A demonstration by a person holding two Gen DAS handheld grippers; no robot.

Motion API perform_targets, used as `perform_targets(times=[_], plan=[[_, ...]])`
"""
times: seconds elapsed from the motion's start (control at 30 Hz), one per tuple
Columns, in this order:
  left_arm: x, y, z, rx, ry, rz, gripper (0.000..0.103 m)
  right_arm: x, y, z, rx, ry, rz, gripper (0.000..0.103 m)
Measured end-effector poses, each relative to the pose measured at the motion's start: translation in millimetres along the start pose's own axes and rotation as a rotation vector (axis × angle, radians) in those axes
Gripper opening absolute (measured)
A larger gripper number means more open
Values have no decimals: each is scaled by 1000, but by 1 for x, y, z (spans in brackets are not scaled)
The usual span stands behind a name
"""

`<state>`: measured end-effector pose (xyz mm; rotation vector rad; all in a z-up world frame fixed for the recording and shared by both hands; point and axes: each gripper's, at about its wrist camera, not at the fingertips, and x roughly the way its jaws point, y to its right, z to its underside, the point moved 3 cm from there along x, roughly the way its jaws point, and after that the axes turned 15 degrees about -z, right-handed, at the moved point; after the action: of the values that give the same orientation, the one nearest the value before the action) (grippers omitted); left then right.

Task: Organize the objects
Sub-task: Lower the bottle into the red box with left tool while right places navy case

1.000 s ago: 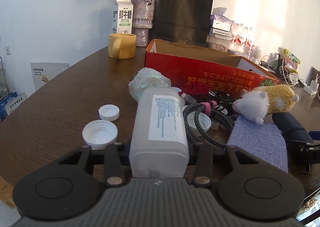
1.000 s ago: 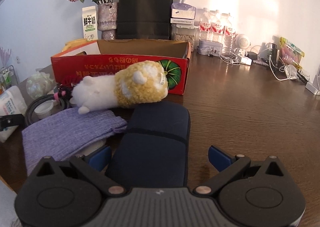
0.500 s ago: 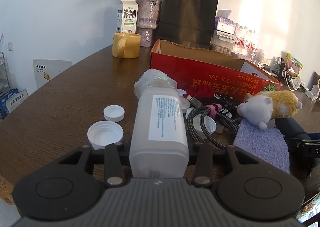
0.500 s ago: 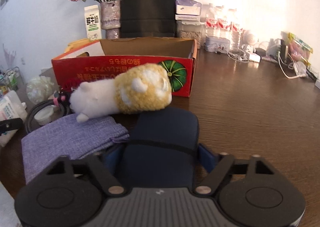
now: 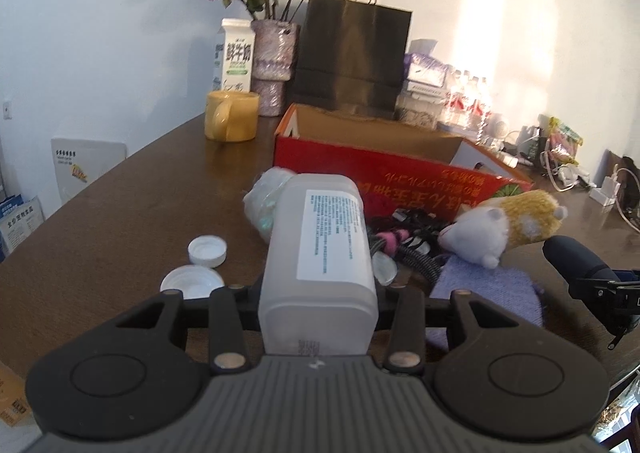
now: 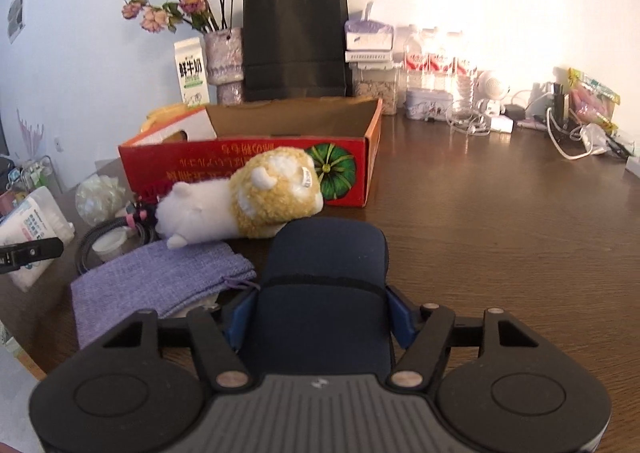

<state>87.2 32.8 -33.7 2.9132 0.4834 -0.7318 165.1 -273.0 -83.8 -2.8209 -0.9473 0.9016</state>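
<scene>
Your left gripper [image 5: 318, 289] has its fingers clamped on the white plastic bottle [image 5: 318, 253], and your right gripper [image 6: 320, 317], fingers just closing, pinches the navy pouch [image 6: 326, 293], both held before the red cardboard box [image 6: 256, 169], presumably for stowing.

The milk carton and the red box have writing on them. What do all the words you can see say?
Milk carton: "鲜牛奶"; the small print under it is too small to read.
Red box: big yellow characters, upside down and too blurred to read.
White bottle label: tiny lines, unreadable.
White sign past the table: blurred.
Blue box at far left: blurred.
</scene>
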Motion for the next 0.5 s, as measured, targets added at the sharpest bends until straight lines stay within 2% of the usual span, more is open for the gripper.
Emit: perform_targets(times=[0.27, 0.5], plan=[[-11, 14, -19, 10, 59, 57, 42, -23, -14, -19, -61, 68, -5, 66], [-12, 32, -53, 10, 125, 97, 42, -22, -27, -55, -124, 129, -50, 66]])
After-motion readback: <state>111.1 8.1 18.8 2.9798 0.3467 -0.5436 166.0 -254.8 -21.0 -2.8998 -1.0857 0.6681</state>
